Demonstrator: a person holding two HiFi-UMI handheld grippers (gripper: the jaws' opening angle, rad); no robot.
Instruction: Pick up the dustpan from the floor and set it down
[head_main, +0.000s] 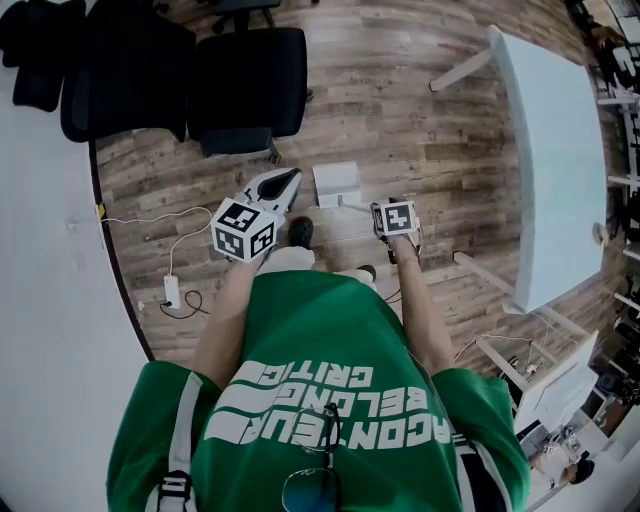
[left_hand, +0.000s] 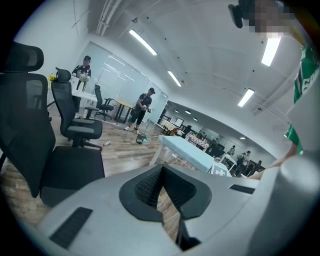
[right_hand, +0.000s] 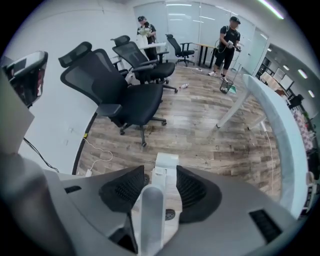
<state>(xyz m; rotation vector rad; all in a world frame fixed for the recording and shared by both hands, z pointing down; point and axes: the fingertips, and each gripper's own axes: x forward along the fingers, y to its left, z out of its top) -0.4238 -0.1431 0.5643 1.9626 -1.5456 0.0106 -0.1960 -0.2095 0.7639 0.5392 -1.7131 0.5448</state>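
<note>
While the dustpan (head_main: 336, 183) sits flat on the wooden floor (head_main: 420, 110) just ahead of the person's feet, the right gripper (right_hand: 161, 186) hangs almost straight down over it. In the right gripper view its jaws stand wide apart. The dustpan's pale handle (right_hand: 150, 220) rises up between them, but neither pad is pressing on it as far as I can see. So it's bracketing the handle, not gripping it.

The left gripper (left_hand: 162, 169) isn't part of this at all. It's held out in front at a shallow downward angle with its jaws closed together and nothing in them, pointing toward the black office chair (left_hand: 55, 165).

My read on the step: this is the set-down end of the job, since the pan is resting on the floor and the pads are off the handle. Fair warning, a pre-grab pose would look much the same, so that's a judgement call.

If it is the release, the next move needs a clean pull straight up along the handle. The jaws should stay wide so a pad doesn't snag the handle and tip the pan over.
</note>
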